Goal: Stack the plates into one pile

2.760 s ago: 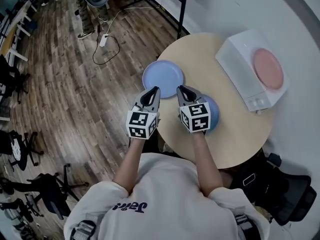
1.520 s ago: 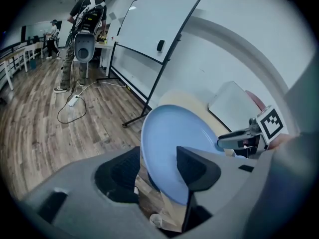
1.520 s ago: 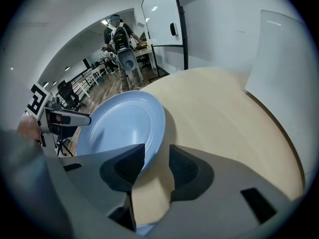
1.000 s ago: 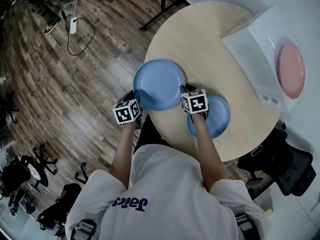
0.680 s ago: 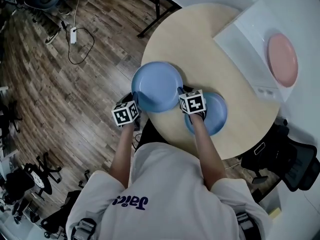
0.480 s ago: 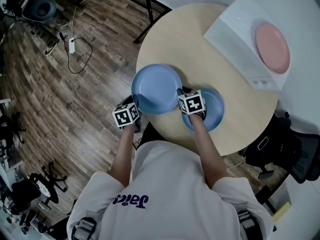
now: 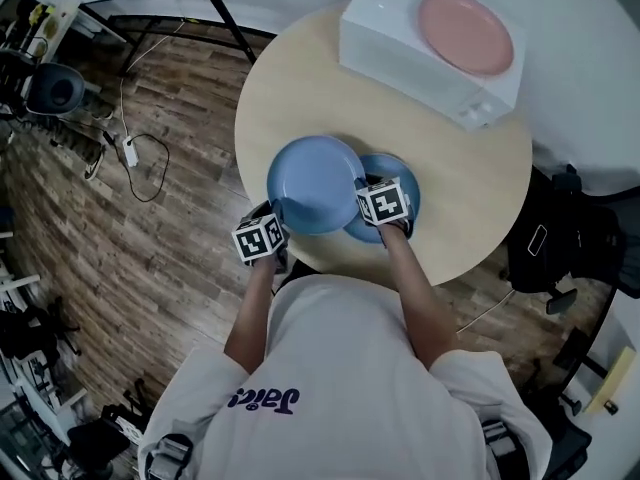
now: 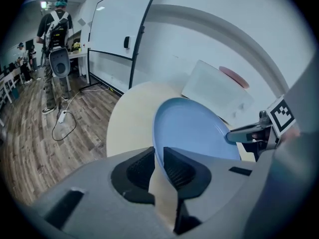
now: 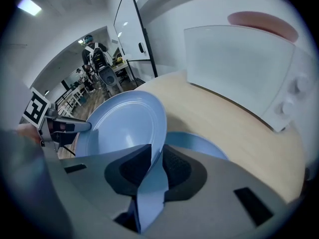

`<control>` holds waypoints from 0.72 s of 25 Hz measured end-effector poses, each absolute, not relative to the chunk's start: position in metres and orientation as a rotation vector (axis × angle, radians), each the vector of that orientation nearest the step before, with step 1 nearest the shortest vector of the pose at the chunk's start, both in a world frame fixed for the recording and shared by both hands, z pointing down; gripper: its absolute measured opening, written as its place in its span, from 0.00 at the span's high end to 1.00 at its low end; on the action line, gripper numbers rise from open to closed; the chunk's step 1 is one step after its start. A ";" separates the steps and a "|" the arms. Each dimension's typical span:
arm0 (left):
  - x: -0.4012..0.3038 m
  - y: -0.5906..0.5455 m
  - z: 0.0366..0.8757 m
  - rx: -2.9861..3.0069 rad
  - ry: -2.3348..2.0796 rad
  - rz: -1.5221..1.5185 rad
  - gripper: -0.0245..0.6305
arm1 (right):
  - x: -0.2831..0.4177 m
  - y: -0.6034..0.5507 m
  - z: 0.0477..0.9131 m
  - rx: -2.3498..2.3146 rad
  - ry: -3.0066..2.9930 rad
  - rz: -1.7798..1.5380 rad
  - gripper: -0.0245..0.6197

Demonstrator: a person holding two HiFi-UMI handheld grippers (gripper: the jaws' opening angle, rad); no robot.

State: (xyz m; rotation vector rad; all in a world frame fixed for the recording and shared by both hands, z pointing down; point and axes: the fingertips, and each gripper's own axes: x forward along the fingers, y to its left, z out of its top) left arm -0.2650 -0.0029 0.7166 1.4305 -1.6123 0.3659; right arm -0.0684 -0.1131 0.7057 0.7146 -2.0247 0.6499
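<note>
Both grippers hold one light blue plate (image 7: 313,183) above the round wooden table (image 7: 300,88). My left gripper (image 7: 279,211) is shut on its left rim, and my right gripper (image 7: 362,185) is shut on its right rim. Part of the held plate overlaps a darker blue plate (image 7: 402,182) that lies on the table. In the left gripper view the light blue plate (image 8: 194,133) runs up from between the jaws of the left gripper (image 8: 158,166). The right gripper view shows the rim of the light blue plate (image 9: 124,126) pinched in the right gripper (image 9: 157,166), with the darker blue plate (image 9: 199,146) below.
A pink plate (image 7: 465,33) rests on a white box (image 7: 400,43) at the table's far side. A black bag or chair (image 7: 560,243) stands to the right of the table. A cable and plug (image 7: 130,153) lie on the wooden floor at the left. A person (image 8: 57,29) stands far off.
Both grippers have carried the light blue plate up and to the right, so it now overlaps the darker blue plate. Both grips are unchanged.
</note>
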 end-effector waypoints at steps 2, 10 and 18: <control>-0.245 -0.009 0.716 1.468 -1.584 0.391 0.89 | -0.046 -0.114 0.704 0.761 -2.019 0.666 0.84; -0.157 -0.040 0.722 1.633 -1.444 0.535 0.88 | 0.060 -0.105 0.716 0.956 -1.917 0.779 0.85; -0.107 -0.060 0.741 1.748 -1.383 0.669 0.88 | 0.118 -0.092 0.739 1.083 -1.844 0.852 0.85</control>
